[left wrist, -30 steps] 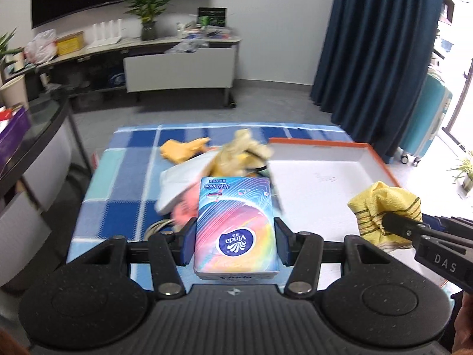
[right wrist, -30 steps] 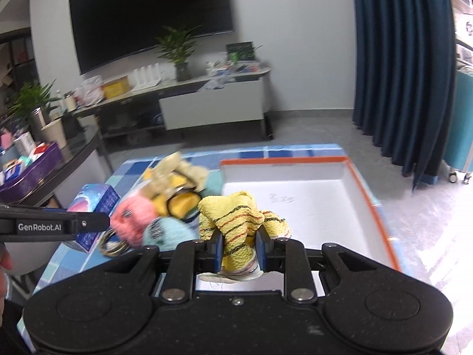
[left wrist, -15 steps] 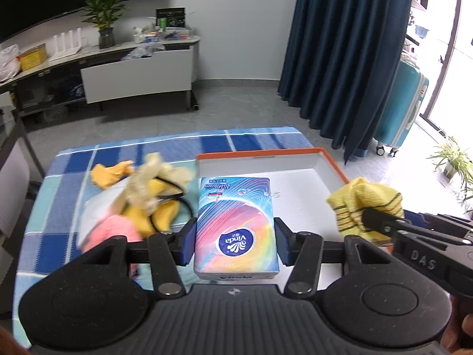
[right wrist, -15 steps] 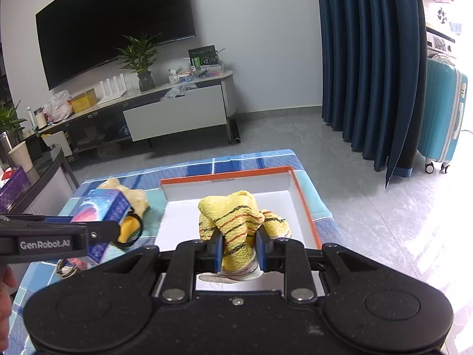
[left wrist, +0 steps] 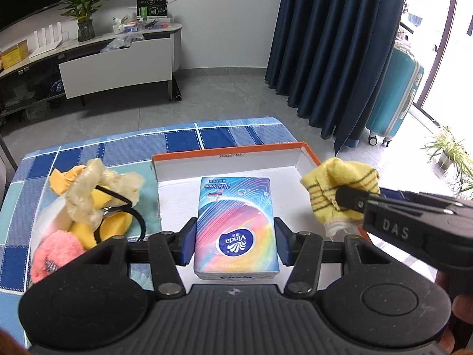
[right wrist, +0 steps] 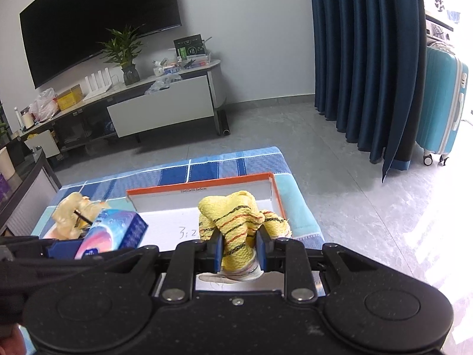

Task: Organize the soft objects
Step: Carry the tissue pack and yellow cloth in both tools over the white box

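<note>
Nearby, scrunchie heap beside tray

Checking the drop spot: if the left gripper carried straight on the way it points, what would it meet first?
Most likely the white floor of the orange-rimmed box. The left gripper, shut on the tissue pack, points down into it, and nothing shows in between, though the depth is hard to judge.
</note>
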Tool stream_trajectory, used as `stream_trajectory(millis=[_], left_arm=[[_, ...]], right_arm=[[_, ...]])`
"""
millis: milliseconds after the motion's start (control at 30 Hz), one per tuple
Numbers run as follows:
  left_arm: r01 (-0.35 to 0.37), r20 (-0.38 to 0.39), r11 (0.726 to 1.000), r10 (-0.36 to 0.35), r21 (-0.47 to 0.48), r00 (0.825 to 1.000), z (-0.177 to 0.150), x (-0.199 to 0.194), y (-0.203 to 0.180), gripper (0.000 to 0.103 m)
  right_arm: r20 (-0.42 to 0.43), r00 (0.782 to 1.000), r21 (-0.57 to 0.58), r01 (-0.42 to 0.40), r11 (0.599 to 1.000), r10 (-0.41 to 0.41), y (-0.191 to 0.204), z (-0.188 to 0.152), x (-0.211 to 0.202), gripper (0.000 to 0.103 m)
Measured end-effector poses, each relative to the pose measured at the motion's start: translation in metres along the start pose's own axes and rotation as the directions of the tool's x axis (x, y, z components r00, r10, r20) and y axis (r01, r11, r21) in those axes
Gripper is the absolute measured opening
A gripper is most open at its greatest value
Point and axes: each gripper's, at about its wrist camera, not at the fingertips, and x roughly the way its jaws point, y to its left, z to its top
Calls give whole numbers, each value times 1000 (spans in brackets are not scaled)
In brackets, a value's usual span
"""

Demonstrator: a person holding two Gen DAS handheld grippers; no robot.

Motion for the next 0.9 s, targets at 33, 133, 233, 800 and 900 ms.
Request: stream_trajectory(millis=[33,133,233,800,900], left_arm=[[0,-2,1000,0,0,1000,1,2,-1,53],[-1,-3,1000,1,-4,1000,4,6,-3,53],[0,-12,1000,0,-9,1000,5,11,-3,53],[2,-47,1000,-3,-18,999,12,33,-3,54],[10,-51,1000,-11,-16,999,11,35,-4,54]], right_arm=[[-5,1000,-1,3,1000,-3,0,1,3,29],[-11,1000,-3,1,1000,-1,0,6,13,29],[-20,1000,-11,4,1000,-5,0,9,21,30],[17,1000,-6,0,1000,0,0,26,40,54],[42,999,12,8,1000,-8,-7,29,30,61]])
